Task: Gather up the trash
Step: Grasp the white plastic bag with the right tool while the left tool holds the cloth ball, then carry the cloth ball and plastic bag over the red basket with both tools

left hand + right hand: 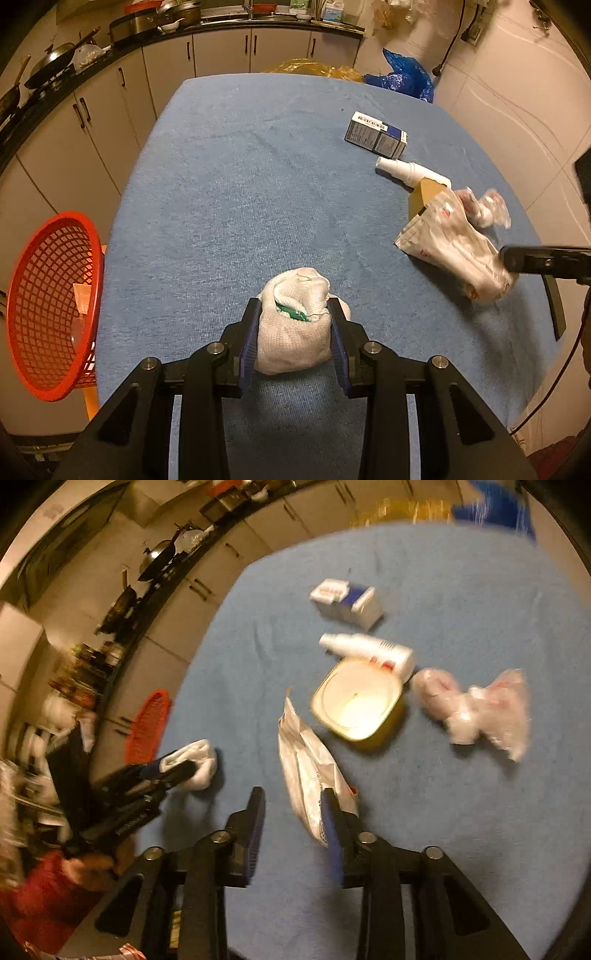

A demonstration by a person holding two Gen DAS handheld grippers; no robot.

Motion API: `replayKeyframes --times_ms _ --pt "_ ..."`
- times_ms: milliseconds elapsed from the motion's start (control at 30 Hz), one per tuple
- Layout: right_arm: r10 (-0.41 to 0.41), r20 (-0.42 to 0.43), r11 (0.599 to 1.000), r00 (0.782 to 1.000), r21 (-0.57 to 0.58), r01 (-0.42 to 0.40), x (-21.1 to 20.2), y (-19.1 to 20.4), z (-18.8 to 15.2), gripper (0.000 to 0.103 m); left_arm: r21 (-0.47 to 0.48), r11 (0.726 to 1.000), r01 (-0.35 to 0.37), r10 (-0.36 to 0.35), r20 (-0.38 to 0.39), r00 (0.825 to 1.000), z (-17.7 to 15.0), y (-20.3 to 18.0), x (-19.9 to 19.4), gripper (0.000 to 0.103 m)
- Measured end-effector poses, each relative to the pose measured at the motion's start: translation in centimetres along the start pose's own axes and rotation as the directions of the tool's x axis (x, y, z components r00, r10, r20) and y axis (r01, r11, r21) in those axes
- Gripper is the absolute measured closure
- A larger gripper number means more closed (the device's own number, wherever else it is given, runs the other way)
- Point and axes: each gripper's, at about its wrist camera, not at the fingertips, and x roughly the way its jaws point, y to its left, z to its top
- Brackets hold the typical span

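My left gripper [293, 314] is shut on a crumpled white paper wad [295, 332] with a green scrap in it, on the blue table cloth [240, 184]. It also shows in the right wrist view [201, 764]. My right gripper [295, 801] is open, its jaws around the near end of a white foil pouch [306, 775], which also shows in the left wrist view [454, 243]. A red mesh basket [51, 302] hangs off the table's left edge. On the cloth lie a yellow tub [356, 701], a white bottle [369, 650], a blue-white carton [347, 603] and a crumpled clear wrapper [476, 709].
Kitchen cabinets and a counter with pans [55, 62] run along the left and back. Yellow [314, 70] and blue [406, 75] plastic bags lie beyond the table's far edge. The tiled floor is at right.
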Motion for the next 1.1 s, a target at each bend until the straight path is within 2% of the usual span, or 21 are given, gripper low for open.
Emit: replayKeyframes --times_ms 33,67,133,200,300,400,467,500,533,667,800,867,933,1000,1100 --pt "-0.029 0.017 0.999 0.999 -0.045 0.030 -0.2 0.5 0.0 0.036 0.002 1.000 0.002 -0.002 -0.001 1.000 0.0 0.0 0.1 0.069" --pt "-0.053 0.019 0.995 0.998 -0.082 0.054 -0.2 1.0 -0.1 0.031 0.003 1.000 0.004 -0.004 -0.002 1.000 0.0 0.0 0.2 0.069" --pt "-0.114 0.020 0.981 0.993 -0.158 0.116 0.2 1.6 0.0 0.030 0.010 1.000 0.008 -0.008 -0.004 1.000 0.1 0.0 0.4 0.069" --pt "-0.142 0.026 0.970 0.990 -0.195 0.144 0.6 1.7 0.5 0.030 0.015 1.000 0.012 -0.012 -0.004 1.000 0.2 0.0 0.5 0.069" --pt "-0.134 -0.010 0.967 0.991 -0.220 0.129 1.7 1.2 0.9 0.030 0.017 1.000 0.018 -0.018 -0.004 1.000 0.2 0.2 0.4 0.069" --pt "-0.164 -0.042 0.955 0.986 -0.256 0.148 3.5 1.1 1.4 0.030 0.019 1.000 0.018 -0.018 -0.005 1.000 0.1 0.3 0.2 0.069" --pt "-0.176 -0.063 0.956 0.982 -0.251 0.155 4.3 0.7 1.4 0.034 0.017 1.000 0.021 -0.021 -0.007 1.000 0.0 0.2 0.3 0.069" --pt "-0.172 -0.076 0.959 0.982 -0.241 0.149 4.5 0.5 1.3 0.047 0.017 1.000 0.022 -0.022 -0.008 1.000 0.0 0.2 0.2 0.069" --pt "-0.173 -0.078 0.961 0.982 -0.230 0.152 4.5 0.5 1.1 0.052 0.018 1.000 0.022 -0.022 -0.007 1.000 0.0 0.2 0.2 0.069" --pt "-0.192 -0.063 0.961 0.979 -0.215 0.174 4.5 0.7 0.6 0.052 0.021 0.999 0.026 -0.026 -0.006 1.000 -0.2 -0.1 0.1 0.069" --pt "-0.243 -0.044 0.945 0.969 -0.235 0.227 4.9 1.4 0.0 0.038 0.031 0.999 0.032 -0.032 -0.009 0.999 -0.5 -0.5 0.0 0.069" --pt "-0.260 -0.014 0.940 0.965 -0.234 0.250 4.5 1.6 -0.1 0.047 0.037 0.999 0.035 -0.034 -0.010 0.999 -0.6 -0.7 0.0 0.069" --pt "-0.243 -0.025 0.951 0.970 -0.204 0.233 4.1 1.5 0.0 0.056 0.040 0.999 0.037 -0.037 -0.006 0.999 -0.6 -0.8 -0.2 0.069" --pt "-0.218 -0.054 0.961 0.975 -0.184 0.205 4.1 1.5 -0.3 0.058 0.042 0.998 0.036 -0.036 0.003 0.999 -0.7 -0.8 -0.5 0.069" --pt "-0.211 -0.053 0.966 0.976 -0.165 0.199 3.8 2.1 -1.0 0.059 0.041 0.998 0.038 -0.039 0.013 0.999 -0.8 -0.7 -0.9 0.069"
